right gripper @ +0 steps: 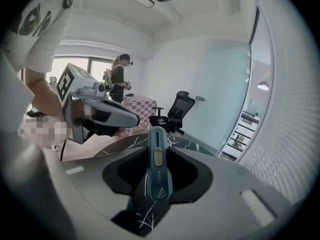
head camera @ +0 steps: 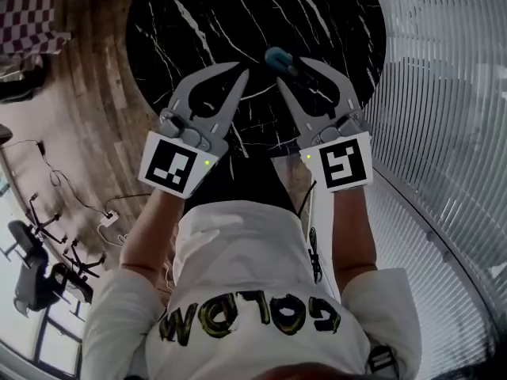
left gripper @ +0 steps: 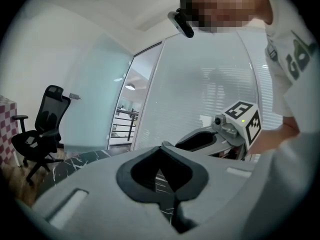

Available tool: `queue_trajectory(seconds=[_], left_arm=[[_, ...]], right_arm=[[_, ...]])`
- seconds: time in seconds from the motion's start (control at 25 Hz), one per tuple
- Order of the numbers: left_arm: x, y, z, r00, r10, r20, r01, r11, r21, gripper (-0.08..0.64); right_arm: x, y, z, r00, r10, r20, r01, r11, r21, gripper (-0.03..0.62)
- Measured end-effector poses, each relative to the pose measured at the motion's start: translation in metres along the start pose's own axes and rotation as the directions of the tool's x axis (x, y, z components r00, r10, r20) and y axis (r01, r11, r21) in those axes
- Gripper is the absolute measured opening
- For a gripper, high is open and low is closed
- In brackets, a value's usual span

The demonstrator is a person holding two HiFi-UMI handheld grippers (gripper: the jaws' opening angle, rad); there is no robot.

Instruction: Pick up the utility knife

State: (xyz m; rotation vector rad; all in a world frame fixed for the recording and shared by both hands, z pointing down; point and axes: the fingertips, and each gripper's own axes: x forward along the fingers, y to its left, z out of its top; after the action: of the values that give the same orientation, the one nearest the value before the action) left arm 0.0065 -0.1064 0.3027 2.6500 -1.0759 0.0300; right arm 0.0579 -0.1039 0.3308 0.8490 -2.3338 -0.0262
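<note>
The right gripper [head camera: 291,71] has its fingers clamped on the utility knife [right gripper: 159,181], a slim teal body with a pale yellow slider, above the black marble desk [head camera: 198,22]; the left gripper [head camera: 241,71] has its fingers closed, empty

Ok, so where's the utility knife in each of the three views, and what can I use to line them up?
Head view: the utility knife is at upper centre, at the tips of the right hand-held gripper.
Left gripper view: not in it.
Right gripper view: lower centre, standing between that gripper's jaws.
Shared landmark: the black marble table, seen in all three.
</note>
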Motion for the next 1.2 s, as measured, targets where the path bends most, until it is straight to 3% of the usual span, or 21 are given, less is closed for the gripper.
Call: queue_trajectory(seconds=[0.36,0.52,0.64,0.96,1.2], left_arm=[[-0.028,-0.042,0.072,0.998,-0.012,0.055,0.011,1.000,0.023,0.003],[-0.043,-0.060,0.094,0.998,-0.021,0.066,0.020,0.999,0.025,0.003],[-0.054,-0.076,0.116,0.995,-0.038,0.095,0.037,0.999,0.010,0.003],[-0.073,-0.107,0.153,0.986,-0.079,0.146,0.072,0.996,0.051,0.003],[-0.078,-0.118,0.174,0.978,-0.080,0.194,0.075,0.997,0.031,0.003]], right_arm=[[-0.070,0.000,0.066,0.985,-0.081,0.154,0.076,0.996,0.041,0.133],[-0.100,-0.003,0.098,0.945,-0.154,0.288,0.104,0.978,0.181,0.133],[-0.123,-0.005,0.116,0.920,-0.201,0.336,0.115,0.959,0.259,0.133],[-0.167,0.003,0.149,0.858,-0.256,0.446,0.136,0.949,0.283,0.133],[-0.195,-0.001,0.166,0.810,-0.294,0.507,0.135,0.935,0.327,0.133]])
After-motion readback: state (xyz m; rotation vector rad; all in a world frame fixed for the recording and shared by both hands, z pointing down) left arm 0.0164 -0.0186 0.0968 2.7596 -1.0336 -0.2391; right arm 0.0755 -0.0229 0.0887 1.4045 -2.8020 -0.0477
